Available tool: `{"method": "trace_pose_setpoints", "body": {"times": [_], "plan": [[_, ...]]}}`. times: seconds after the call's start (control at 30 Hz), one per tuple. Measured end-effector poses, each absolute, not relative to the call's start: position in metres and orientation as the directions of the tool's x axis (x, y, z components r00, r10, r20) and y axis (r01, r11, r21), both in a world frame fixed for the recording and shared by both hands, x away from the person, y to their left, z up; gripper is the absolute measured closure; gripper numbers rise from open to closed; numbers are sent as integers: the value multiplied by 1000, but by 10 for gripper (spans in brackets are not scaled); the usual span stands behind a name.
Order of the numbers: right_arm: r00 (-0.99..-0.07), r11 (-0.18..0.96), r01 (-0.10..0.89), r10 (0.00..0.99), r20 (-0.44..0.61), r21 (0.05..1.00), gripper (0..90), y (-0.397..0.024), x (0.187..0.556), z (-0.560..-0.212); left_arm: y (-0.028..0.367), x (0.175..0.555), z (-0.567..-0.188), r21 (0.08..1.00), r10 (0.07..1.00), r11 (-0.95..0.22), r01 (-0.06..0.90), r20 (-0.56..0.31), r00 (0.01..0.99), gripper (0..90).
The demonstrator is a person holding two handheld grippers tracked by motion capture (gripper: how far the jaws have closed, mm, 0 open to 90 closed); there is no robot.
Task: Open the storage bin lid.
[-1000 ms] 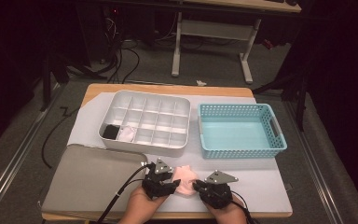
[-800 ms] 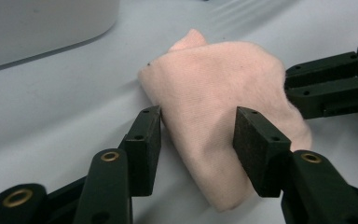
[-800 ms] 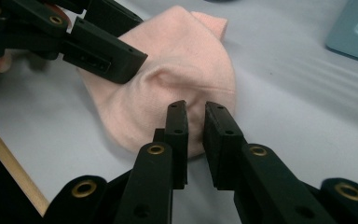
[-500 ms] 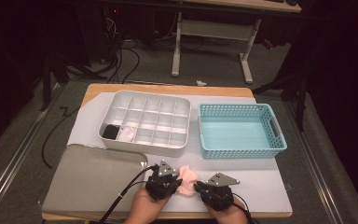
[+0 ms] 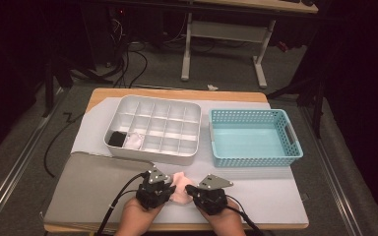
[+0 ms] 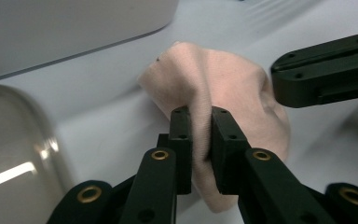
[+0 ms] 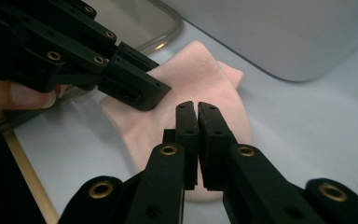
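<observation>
no legible text, labels, brands or numbers anywhere

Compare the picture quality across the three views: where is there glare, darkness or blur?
High view: the table is lit, the room behind falls into deep shadow. Left gripper view: a bright streak of glare on the grey tray, and the pink cloth looks soft. Right gripper view: glare glints on the tray's rim; the near jaws are sharp, the white bin blurred.

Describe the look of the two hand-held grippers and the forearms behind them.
Both the left hand-held gripper and the right hand-held gripper are black, with flat blocky jaws and brass-coloured rivets at the linkages. Each carries a grey three-cornered plate on top and trails a black cable. The forearms are bare, without sleeves.
</observation>
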State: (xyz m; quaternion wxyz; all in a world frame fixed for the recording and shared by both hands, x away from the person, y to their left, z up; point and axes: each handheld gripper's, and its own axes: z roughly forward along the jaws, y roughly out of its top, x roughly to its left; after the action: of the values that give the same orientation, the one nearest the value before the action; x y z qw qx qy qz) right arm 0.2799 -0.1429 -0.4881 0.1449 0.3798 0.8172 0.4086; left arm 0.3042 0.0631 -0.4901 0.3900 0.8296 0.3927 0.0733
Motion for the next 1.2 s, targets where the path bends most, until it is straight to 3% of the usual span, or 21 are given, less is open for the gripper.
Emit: {"method": "trace_pose_setpoints", "body": {"times": [0.37,0.73,1.2], "plan": [[-685,399,546,719,117,737,899,-123,300,-508,72,303,-486,717,708,-362,596,-205,676,778],[-667,383,533,739,96,755,876,-141,283,-493,67,303,-486,716,716,-385,583,-166,678,796],[-663,395,555,742,102,732,885,-146,272,-508,60,302,-486,729,712,-384,567,-157,685,776]]}}
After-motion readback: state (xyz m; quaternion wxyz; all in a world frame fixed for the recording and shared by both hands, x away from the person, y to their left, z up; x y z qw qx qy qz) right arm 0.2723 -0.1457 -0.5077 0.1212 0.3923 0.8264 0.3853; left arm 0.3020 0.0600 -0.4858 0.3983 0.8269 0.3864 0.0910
